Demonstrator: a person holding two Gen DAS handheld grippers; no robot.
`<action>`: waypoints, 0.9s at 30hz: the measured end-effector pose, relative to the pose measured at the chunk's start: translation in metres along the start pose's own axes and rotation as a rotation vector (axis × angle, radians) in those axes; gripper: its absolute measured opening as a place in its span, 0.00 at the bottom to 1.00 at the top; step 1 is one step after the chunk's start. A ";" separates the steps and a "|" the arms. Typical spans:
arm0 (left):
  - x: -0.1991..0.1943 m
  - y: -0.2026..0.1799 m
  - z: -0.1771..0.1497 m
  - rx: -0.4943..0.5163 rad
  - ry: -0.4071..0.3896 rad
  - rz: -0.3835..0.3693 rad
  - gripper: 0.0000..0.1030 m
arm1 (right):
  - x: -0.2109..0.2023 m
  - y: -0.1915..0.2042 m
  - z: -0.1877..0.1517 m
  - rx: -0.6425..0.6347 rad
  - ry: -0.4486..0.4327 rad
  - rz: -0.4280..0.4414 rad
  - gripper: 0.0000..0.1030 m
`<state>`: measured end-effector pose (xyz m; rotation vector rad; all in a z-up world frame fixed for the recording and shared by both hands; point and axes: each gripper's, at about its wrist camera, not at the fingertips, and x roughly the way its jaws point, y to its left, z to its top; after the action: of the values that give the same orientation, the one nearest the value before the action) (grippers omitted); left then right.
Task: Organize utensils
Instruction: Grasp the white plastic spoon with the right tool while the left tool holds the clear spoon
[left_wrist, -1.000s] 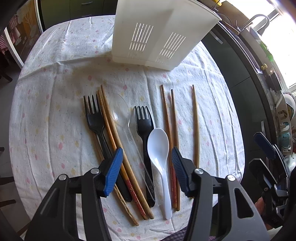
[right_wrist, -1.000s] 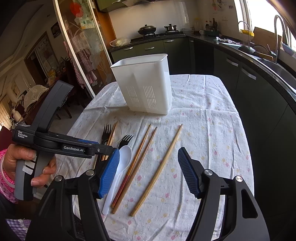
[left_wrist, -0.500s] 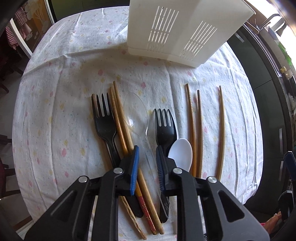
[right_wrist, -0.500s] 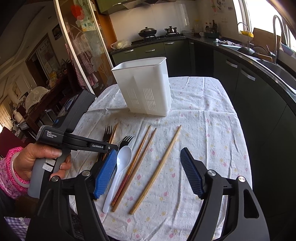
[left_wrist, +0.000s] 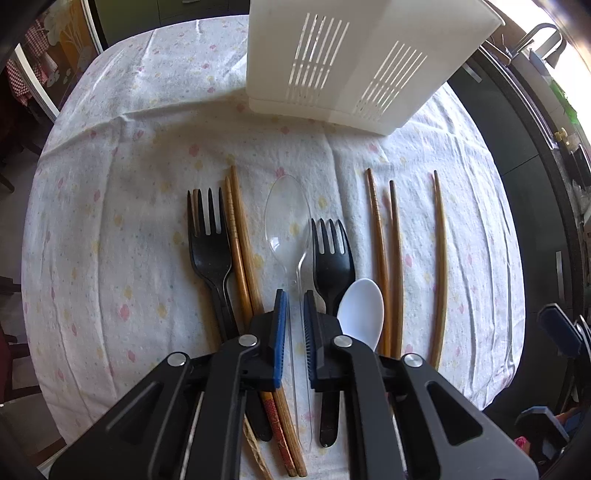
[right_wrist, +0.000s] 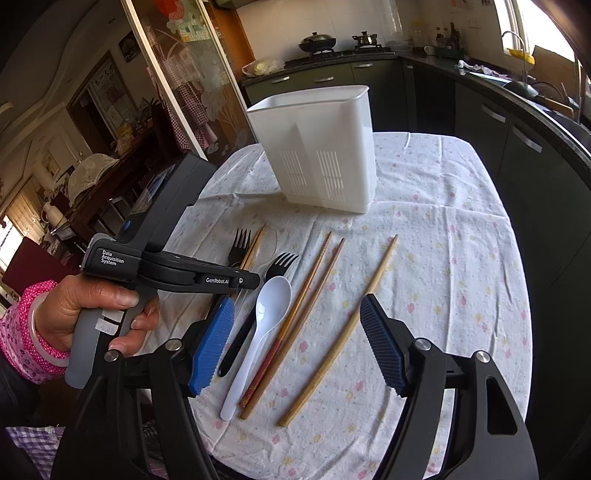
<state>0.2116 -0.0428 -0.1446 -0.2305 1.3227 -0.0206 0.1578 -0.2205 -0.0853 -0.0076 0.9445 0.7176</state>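
Observation:
Utensils lie in a row on the flowered tablecloth (left_wrist: 110, 221): two black forks (left_wrist: 208, 251) (left_wrist: 332, 258), a clear plastic spoon (left_wrist: 286, 218), a white spoon (left_wrist: 360, 310) and several wooden chopsticks (left_wrist: 380, 240). My left gripper (left_wrist: 293, 295) points down at the row. Its jaws are closing, with the clear spoon's thin handle between the blue pads. My right gripper (right_wrist: 295, 299) hovers open above the white spoon (right_wrist: 273, 299) and chopsticks (right_wrist: 314, 288), holding nothing.
A white slotted utensil holder (right_wrist: 321, 147) stands upright at the far side of the table (right_wrist: 461, 258). A hand in a pink sleeve (right_wrist: 85, 314) holds the left gripper. Dark kitchen cabinets run along the right, close to the table edge.
The left jaws have narrowed from wide apart to a slim gap around the clear spoon's handle, and the gripper has sunk closer to the cloth. The right gripper stayed open and drifted slightly.

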 end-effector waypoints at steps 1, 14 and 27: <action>-0.004 0.001 -0.001 0.003 -0.011 -0.003 0.09 | 0.009 0.002 0.003 -0.010 0.023 0.024 0.68; -0.024 -0.001 -0.003 0.056 -0.061 0.006 0.09 | 0.106 -0.009 0.028 -0.041 0.262 0.137 0.51; -0.030 0.001 -0.006 0.086 -0.080 0.017 0.09 | 0.131 0.011 0.033 -0.088 0.333 0.123 0.51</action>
<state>0.1981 -0.0384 -0.1176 -0.1456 1.2409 -0.0527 0.2253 -0.1288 -0.1592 -0.1514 1.2381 0.8880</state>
